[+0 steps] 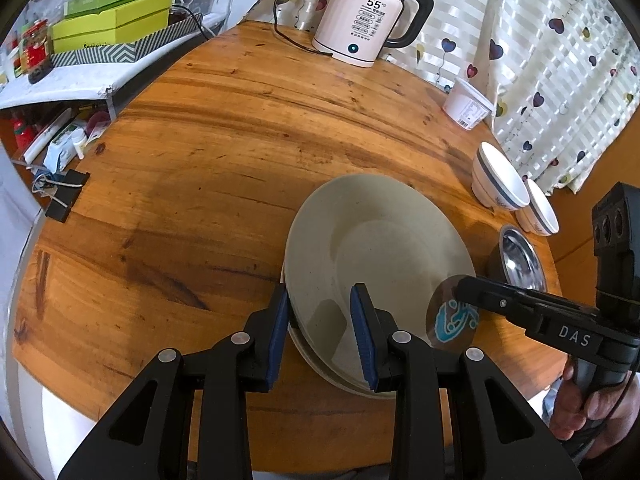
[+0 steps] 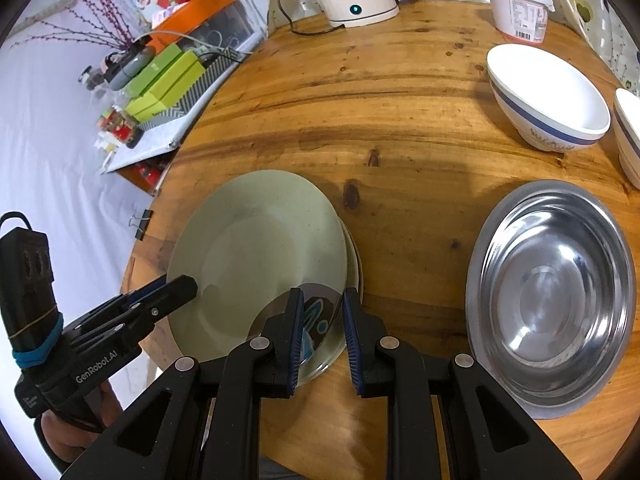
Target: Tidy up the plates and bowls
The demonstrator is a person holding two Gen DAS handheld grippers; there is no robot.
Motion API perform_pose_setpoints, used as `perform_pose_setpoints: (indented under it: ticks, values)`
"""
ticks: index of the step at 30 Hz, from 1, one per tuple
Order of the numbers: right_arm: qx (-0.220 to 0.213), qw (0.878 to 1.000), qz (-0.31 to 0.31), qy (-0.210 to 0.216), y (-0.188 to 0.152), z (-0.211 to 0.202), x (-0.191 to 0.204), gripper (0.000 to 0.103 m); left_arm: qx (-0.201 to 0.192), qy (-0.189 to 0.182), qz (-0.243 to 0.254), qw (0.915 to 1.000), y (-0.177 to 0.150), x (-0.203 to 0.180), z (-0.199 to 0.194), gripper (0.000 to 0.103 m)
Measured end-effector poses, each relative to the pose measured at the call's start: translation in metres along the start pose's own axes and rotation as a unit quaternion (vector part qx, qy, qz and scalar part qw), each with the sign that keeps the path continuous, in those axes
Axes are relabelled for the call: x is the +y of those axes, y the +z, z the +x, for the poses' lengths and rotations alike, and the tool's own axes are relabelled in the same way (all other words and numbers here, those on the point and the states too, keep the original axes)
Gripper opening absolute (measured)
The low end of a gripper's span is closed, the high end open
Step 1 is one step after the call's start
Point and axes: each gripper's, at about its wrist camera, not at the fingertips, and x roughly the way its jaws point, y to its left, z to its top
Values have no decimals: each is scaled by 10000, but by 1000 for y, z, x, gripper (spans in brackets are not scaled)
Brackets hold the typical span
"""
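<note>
A pale green plate (image 1: 380, 248) lies on a second plate near the table's front edge; it also shows in the right wrist view (image 2: 256, 252). My left gripper (image 1: 320, 336) is open, its jaws either side of the plate's near rim. My right gripper (image 2: 322, 340) is open around a small round metal disc with a blue pattern (image 2: 316, 316) that rests on the plate's right rim; the disc also shows in the left wrist view (image 1: 452, 316). A steel bowl (image 2: 552, 296) sits to the right. Two white bowls with blue bands (image 2: 548, 96) stand behind it.
A white electric kettle (image 1: 360, 16) with a black cord stands at the back of the round wooden table (image 1: 200, 160). A white plastic tub (image 2: 520, 12) is at the back right. A cluttered shelf with green boxes (image 1: 112, 20) is at the left. A binder clip (image 1: 64, 196) is on the left edge.
</note>
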Motion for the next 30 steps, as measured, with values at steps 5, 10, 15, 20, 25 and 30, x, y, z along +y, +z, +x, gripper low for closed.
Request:
perform_pose_setpoints:
  ticks: [5,10,15,20,25,30]
  values:
    - [30,10000,-7,-1,-2,2,-1,19,-38,95,70,9999,-4,-4,-1,32]
    - [19,10000,-37,-15,-1,2,0,19,-73,210,136,9997,-6,-7,-1,32]
    - [12,10000,-59,-38,-1,2,1,19,-116,356,233,9990,-8,-12,0,32]
    - [-9,9999,-110,-100,-3,3,2,19,-138,456,315,9984,-9,-15,1,32]
    - [-20,9998,-144,-134,-4,3,2,20,-150,533,352,9978,-10,-18,1,34]
    - [-28,9998,-150,-135,-4,3,2,20,-148,549,359,9977,-10,-18,1,34]
